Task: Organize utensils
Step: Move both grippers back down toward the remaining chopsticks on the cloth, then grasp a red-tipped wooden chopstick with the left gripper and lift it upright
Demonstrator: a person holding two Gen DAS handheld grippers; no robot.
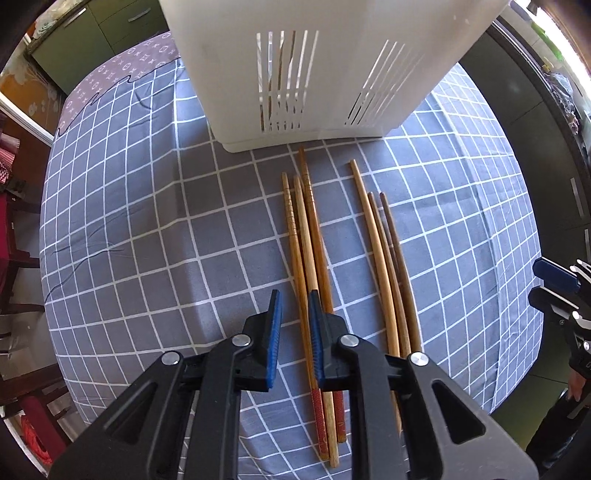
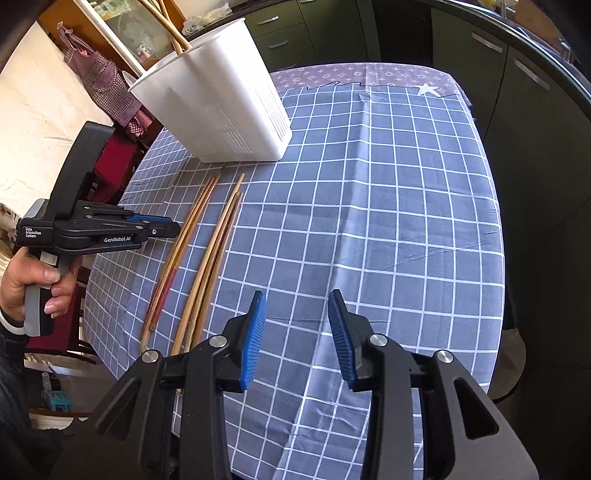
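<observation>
Two bundles of wooden chopsticks lie on the checked tablecloth in front of a white slotted utensil holder (image 1: 314, 74) (image 2: 221, 103). The left bundle (image 1: 308, 240) (image 2: 184, 236) has red-ended sticks; the right bundle (image 1: 384, 251) (image 2: 218, 236) is plain. My left gripper (image 1: 294, 295) (image 2: 173, 229) points down over the left bundle. Its jaws stand narrowly apart, with one stick showing in the gap beside the right pad and clear of the left pad. My right gripper (image 2: 297, 299) (image 1: 557, 277) is open over bare cloth, right of the plain bundle. Several chopsticks (image 2: 173, 33) stand in the holder.
The tablecloth (image 2: 369, 184) drapes over the table edges on all sides. Dark green cabinets (image 2: 480, 74) stand beyond the far and right sides. Red chairs (image 1: 14, 236) are at the left. A hand (image 2: 33, 280) holds the left gripper's handle.
</observation>
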